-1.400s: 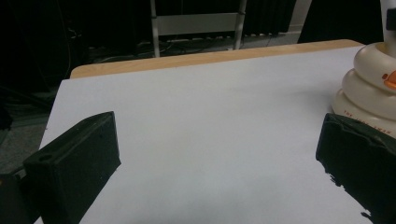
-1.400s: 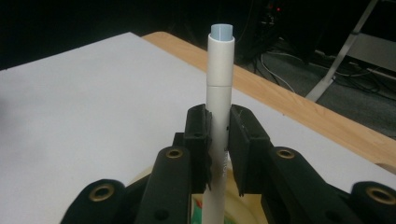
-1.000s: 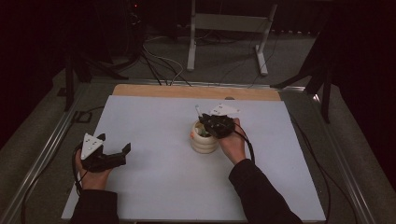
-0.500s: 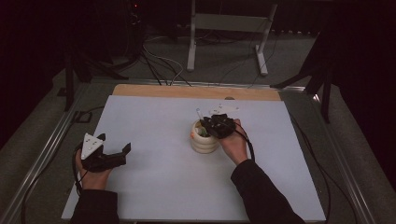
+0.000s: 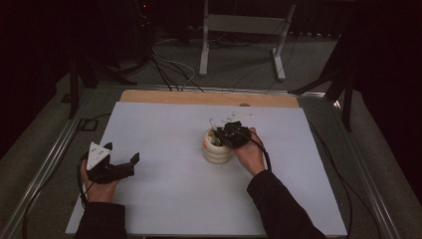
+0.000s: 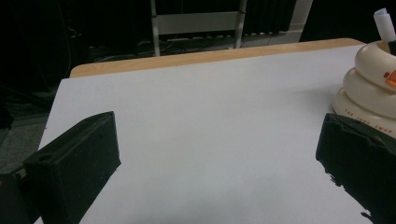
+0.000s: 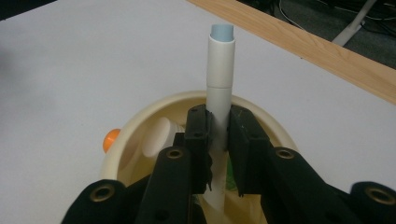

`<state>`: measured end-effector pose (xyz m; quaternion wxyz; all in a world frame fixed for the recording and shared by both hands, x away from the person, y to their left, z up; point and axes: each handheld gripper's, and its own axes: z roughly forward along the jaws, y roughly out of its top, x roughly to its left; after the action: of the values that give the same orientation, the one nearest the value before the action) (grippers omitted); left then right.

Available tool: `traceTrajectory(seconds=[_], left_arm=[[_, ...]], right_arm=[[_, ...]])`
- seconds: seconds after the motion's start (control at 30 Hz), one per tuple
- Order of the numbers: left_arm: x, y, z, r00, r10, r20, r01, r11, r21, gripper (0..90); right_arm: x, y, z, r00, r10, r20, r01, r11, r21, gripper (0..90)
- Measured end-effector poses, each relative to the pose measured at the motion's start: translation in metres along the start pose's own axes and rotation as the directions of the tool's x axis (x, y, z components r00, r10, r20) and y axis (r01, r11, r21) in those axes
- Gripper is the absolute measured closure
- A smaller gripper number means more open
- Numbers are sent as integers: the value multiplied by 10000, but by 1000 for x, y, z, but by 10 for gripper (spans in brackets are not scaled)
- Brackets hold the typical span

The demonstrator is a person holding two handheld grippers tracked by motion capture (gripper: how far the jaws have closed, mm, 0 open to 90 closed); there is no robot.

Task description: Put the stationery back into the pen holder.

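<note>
Over the last second the right hand-held gripper (image 7: pixel 219 140) has tipped over the cream holder (image 5: pixel 217 149) mid-worktop (image 5: pixel 164 149), clamping the white pen (image 7: pixel 220 70) standing inside, apparently ready to lift, while the left hand-held gripper (image 5: pixel 121 167) rests wide open, well apart.

The table (image 5: pixel 164 199) wore a white sheet with a bare wooden strip (image 5: pixel 209 98) along its far edge, while beyond it a grey floor (image 5: pixel 239 59) carried loose cables (image 5: pixel 169 74) and a white metal stand (image 5: pixel 244 30) against a dark, unlit room.
</note>
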<state>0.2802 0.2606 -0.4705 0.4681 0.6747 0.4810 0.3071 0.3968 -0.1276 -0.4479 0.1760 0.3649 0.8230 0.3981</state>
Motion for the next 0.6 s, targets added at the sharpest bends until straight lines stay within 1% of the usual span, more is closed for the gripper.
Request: traceTrajectory(seconds=[0.33, 0.47, 0.6], left_arm=[[-1, 0, 0, 10000, -3, 18, 3, 10000, 20, 0], [-1, 0, 1, 10000, 9, 15, -9, 10000, 23, 0], [0, 0, 1, 10000, -3, 14, 3, 10000, 17, 0]], right_arm=[[-1, 0, 0, 10000, -12, 1, 12, 9994, 342, 781], [-1, 0, -1, 10000, 23, -55, -21, 9993, 384, 780], [0, 0, -2, 9999, -82, -120, 87, 9990, 435, 775]])
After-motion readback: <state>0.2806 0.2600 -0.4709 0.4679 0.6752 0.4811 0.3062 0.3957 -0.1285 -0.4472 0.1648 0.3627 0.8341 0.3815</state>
